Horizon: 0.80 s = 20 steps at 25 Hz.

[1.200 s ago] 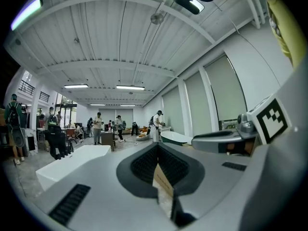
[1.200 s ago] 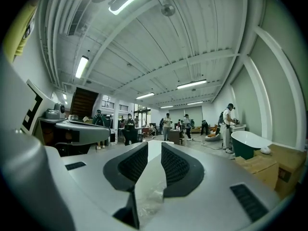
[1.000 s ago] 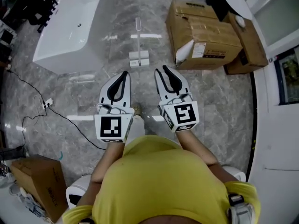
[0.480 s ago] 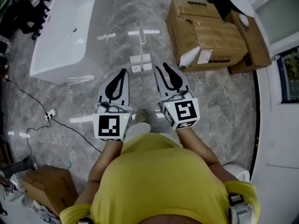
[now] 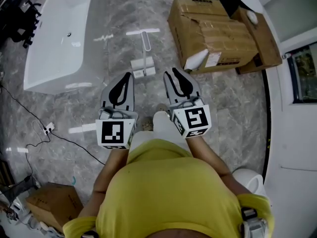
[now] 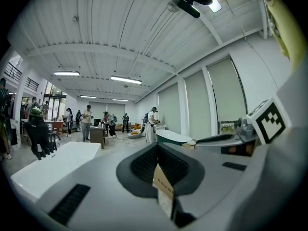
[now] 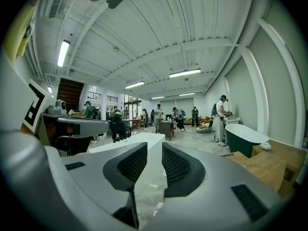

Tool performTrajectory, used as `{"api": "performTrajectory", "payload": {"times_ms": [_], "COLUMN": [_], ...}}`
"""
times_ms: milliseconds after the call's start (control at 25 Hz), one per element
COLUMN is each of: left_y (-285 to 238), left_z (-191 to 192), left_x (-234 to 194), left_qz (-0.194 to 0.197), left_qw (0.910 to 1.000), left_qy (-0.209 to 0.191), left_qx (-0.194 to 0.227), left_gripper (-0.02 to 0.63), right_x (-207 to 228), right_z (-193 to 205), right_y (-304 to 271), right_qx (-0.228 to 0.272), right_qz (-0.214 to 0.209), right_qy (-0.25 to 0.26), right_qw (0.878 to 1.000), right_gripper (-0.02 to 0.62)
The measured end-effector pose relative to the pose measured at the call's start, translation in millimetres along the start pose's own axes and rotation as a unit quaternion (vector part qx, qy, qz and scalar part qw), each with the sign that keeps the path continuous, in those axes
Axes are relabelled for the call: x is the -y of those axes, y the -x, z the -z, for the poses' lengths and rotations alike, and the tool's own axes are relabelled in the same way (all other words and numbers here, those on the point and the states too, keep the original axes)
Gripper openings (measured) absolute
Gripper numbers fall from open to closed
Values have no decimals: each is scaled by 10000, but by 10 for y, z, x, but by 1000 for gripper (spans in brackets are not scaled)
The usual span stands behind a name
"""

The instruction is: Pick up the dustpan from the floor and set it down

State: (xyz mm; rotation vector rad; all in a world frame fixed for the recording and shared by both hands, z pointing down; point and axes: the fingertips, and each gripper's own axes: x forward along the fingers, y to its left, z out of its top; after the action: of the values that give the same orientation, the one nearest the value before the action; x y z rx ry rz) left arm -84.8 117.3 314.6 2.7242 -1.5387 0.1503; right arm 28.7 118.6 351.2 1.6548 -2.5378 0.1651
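The white dustpan (image 5: 143, 67) stands on the grey marble floor, its long handle (image 5: 145, 38) pointing away from me. Only the head view shows it. My left gripper (image 5: 128, 75) is held level just short of it and a little to its left, with its jaw tips together and nothing held. My right gripper (image 5: 173, 72) is level with it on the dustpan's right; its jaws stand slightly apart around bare floor. In the left gripper view the left gripper's (image 6: 158, 148) pads meet at the tip. The right gripper (image 7: 154, 146), in its own view, shows a clear gap.
Large cardboard boxes (image 5: 218, 33) lie to the right of the dustpan. A white bathtub (image 5: 57, 43) sits to the left. A black cable with a power strip (image 5: 48, 129) crosses the floor at left, and a small box (image 5: 52, 202) is behind me. People stand far across the room.
Both grippers and I have moved forward over the floor. The dustpan now lies closer, just beyond the jaw tips. Neither gripper's jaws have changed.
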Motion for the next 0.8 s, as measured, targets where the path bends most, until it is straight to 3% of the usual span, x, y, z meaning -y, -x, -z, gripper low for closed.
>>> {"api": "performTrajectory", "payload": {"times_ms": [480,800], "left_y": [-621,-1248], "left_z": [31,169], "left_x": [-308,-575], "left_qz": [-183,-353], "left_qw": [9997,9989], "left_qy": [-75,21], "left_qx": [-106,-321], "left_gripper": [0,0], "right_x": [263,526], "right_z": [52,306], "right_y": [-768,-1465], "right_qx": [103,-288], "right_qz": [-438,-993], "right_qy": [-34,-11], "right_qw": [9990,9946], "right_gripper": [110,129]}}
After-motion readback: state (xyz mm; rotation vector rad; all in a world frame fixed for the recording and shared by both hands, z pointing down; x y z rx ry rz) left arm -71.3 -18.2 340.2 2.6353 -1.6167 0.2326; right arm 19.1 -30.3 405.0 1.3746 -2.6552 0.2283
